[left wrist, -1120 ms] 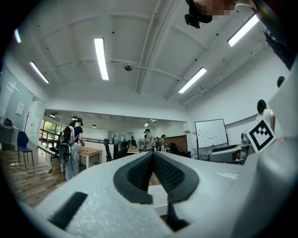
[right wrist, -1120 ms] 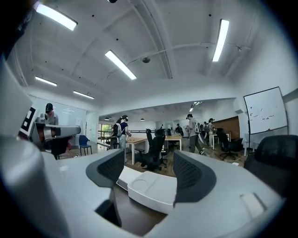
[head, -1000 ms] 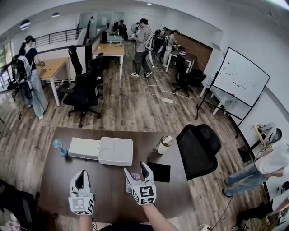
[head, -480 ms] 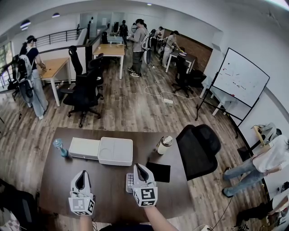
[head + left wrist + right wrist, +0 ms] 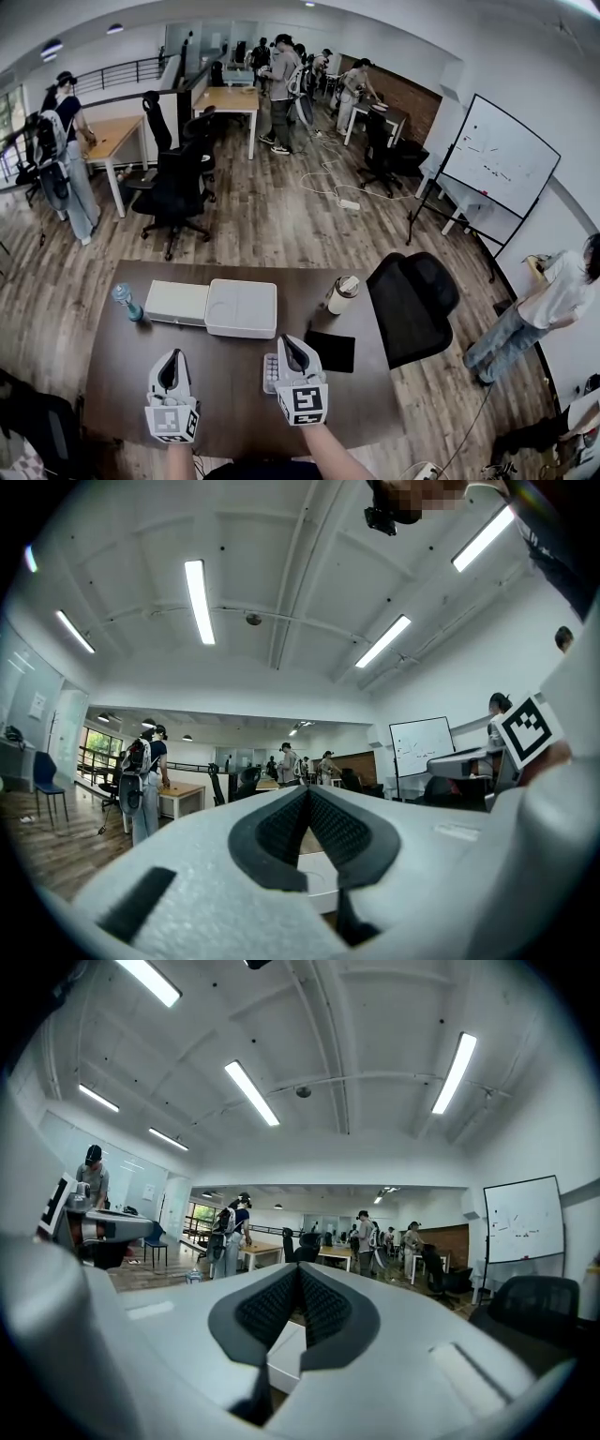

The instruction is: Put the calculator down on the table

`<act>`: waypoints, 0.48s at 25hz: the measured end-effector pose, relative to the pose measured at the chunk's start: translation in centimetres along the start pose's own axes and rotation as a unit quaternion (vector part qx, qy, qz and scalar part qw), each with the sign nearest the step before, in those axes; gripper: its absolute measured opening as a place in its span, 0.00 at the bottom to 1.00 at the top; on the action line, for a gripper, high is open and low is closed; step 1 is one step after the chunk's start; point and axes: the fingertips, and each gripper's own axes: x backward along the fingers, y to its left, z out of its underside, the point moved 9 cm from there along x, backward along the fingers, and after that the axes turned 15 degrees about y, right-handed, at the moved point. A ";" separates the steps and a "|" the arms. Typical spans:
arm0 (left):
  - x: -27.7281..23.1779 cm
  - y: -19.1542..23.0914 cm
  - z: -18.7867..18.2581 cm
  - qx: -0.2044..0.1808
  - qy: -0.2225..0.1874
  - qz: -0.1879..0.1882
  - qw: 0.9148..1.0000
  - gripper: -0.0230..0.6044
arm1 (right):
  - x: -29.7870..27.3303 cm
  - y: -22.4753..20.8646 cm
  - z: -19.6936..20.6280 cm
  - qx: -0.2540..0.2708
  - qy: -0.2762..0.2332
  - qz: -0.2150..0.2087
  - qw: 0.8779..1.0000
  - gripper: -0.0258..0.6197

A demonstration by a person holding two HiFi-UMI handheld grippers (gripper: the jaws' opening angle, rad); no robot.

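A small light-grey calculator point(image 5: 270, 372) with rows of keys lies flat on the dark brown table point(image 5: 225, 412). It sits just left of my right gripper point(image 5: 289, 345), which hides its right edge. That gripper point(image 5: 298, 1274) has just been closing its jaws; they now meet with nothing between them. My left gripper point(image 5: 170, 359) hovers over the table's front left, well apart from the calculator. Its pads point(image 5: 281, 829) touch and nothing is held. Neither gripper view shows the calculator.
A black pad point(image 5: 330, 352) lies right of my right gripper. Two white boxes point(image 5: 242, 307) stand side by side farther back, with a blue bottle point(image 5: 126, 302) to their left and a tumbler point(image 5: 343, 294) to their right. A black office chair point(image 5: 412, 305) stands at the table's right end.
My right gripper's jaws went from wide open over the calculator to fully shut, leaving the calculator lying on the table beside it. The left gripper stayed put.
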 end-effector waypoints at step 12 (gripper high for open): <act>0.4 -0.2 0.0 -0.008 -0.001 0.009 1.000 0.03 | 1.3 0.2 -0.5 0.000 -0.029 -0.005 1.000 0.05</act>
